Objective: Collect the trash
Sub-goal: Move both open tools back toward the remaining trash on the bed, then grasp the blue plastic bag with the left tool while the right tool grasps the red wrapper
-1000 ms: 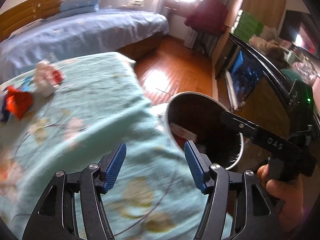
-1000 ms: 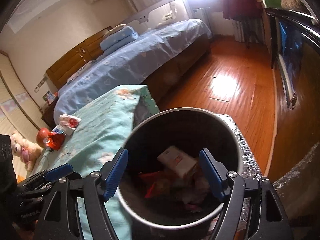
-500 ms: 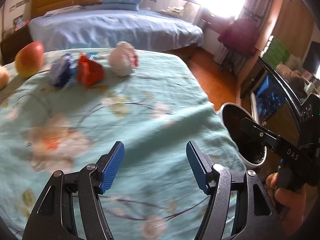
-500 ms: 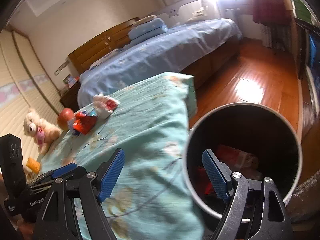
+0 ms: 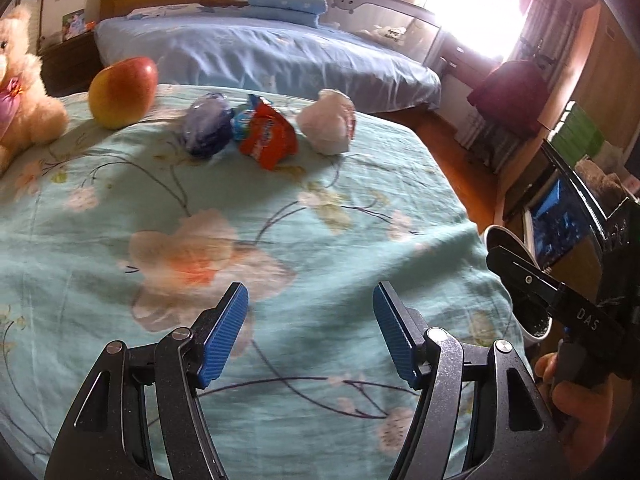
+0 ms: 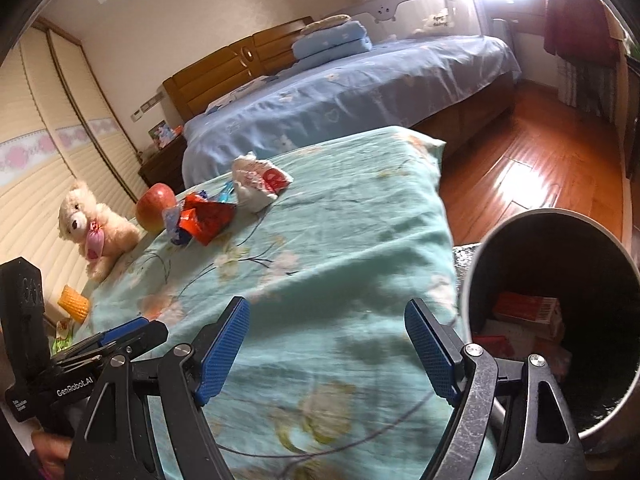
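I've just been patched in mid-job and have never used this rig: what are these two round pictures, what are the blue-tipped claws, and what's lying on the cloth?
Each picture comes from a fisheye camera mounted on a hand-held gripper, looking along its two blue-padded fingers. No robot arm: a person carries one gripper in each hand. One view shows the left gripper, the other the right gripper; both are open and hold nothing. On the flowered cloth lie three pieces of trash in a row: a bluish wrapper, a red wrapper and a white crumpled bag. An apple and a teddy bear sit beyond them. The bin beside the cloth already holds some packaging.
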Tool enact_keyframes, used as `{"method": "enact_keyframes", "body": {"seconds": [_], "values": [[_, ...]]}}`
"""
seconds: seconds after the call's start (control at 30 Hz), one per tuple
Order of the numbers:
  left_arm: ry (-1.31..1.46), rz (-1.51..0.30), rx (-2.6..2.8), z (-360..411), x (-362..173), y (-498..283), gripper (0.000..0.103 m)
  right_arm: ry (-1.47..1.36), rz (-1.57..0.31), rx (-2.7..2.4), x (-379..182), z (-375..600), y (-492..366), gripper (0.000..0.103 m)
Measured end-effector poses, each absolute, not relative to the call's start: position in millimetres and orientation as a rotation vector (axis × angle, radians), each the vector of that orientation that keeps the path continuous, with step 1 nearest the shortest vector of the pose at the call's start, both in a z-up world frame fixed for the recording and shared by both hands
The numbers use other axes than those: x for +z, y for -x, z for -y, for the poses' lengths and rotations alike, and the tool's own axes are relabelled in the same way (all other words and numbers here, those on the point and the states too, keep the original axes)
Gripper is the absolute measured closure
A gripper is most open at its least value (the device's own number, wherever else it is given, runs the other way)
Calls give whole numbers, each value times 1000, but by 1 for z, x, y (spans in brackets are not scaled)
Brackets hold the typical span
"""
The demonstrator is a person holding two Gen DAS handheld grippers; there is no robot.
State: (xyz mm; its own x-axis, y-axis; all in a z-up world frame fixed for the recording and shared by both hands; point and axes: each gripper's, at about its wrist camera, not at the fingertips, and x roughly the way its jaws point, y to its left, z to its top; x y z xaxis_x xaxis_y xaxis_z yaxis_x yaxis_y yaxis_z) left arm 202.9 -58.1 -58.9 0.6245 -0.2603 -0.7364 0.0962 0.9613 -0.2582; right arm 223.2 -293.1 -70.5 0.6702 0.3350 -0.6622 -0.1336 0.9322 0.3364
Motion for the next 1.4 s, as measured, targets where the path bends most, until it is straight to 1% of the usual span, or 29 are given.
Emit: {"method": "enact_keyframes", "body": {"seconds": [0.43,0.87,1.1,1.17,1.4], "values": [[198,-861,-166,42,-56,-225,37,-255,-808,318,-74,273,-248,22],[186,-852,-148,38,-54,-272,37,-238,-825,385,-77,254,-305,23],[203,-845,-97,14,-58,-289,37,-243,-836,421,-79,242,-323,24],[209,-846,-78,4,-60,-294,37,-241,-840,437,-80,236,-325,29],[201,-810,-53,-20,-57,-314,37,-232,-860,493,-86,209,-326,40]]}}
